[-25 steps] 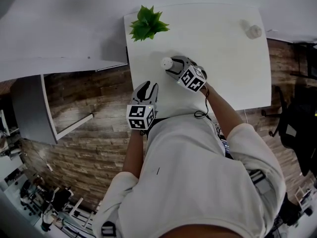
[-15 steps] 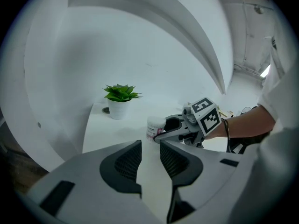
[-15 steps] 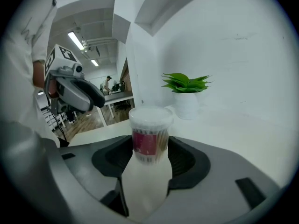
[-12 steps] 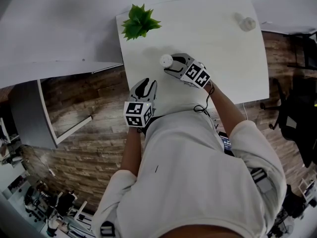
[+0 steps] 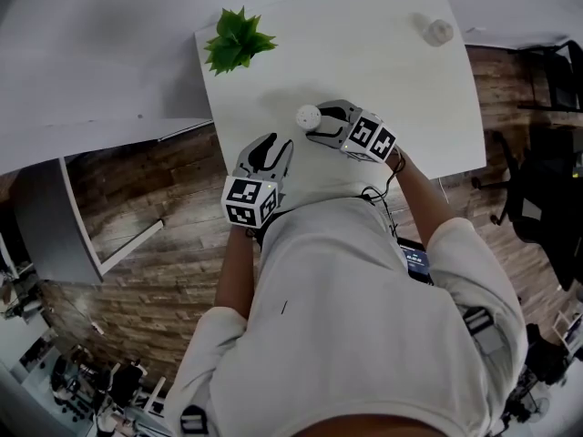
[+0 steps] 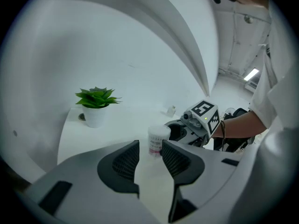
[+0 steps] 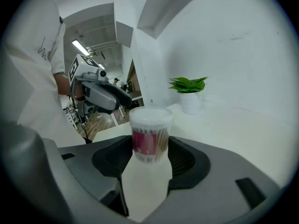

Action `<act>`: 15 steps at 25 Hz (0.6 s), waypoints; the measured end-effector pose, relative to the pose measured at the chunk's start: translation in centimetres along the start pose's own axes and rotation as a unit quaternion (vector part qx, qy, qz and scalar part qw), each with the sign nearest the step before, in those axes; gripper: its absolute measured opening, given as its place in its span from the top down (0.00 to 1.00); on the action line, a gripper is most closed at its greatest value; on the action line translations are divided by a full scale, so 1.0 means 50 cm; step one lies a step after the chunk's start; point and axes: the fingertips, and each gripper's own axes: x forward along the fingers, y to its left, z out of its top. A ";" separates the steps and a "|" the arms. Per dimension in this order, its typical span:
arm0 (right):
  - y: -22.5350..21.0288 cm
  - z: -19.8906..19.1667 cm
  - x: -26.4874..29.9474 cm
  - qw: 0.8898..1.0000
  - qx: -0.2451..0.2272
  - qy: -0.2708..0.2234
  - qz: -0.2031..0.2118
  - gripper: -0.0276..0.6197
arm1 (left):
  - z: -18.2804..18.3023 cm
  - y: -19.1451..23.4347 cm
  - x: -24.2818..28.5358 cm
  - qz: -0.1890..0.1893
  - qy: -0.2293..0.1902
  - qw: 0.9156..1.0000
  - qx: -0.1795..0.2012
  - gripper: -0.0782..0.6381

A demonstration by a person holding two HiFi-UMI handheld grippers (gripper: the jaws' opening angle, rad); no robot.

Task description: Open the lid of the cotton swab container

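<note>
Cotton swab container point(image 7: 149, 141), clamped in the right tool point(image 7: 149, 152), may twist loose if the empty left tool point(image 6: 149, 149), its jaws just opening, yanks the lid point(image 7: 150, 117).

Inventory of visible items:

- Tabletop point(image 5: 383, 71): one, white.
- Cotton swab container point(image 5: 308, 115): one, clear, with a single lid.
- Potted plant point(image 5: 235, 39): one, in one white pot.
- Small pale object point(image 5: 438, 32) at the far corner of the tabletop: one; its type cannot be determined.
- Claws: two in total, one left claw point(image 5: 276, 144) and one right claw point(image 5: 317, 123).
- Marker cubes: two, one per claw.
- Persons: one, in a white shirt.
</note>
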 end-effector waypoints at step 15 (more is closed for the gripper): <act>0.071 0.041 -0.097 0.996 -0.022 -0.017 0.082 0.59 | 0.096 -0.135 0.025 -0.140 -0.007 0.986 0.093 0.48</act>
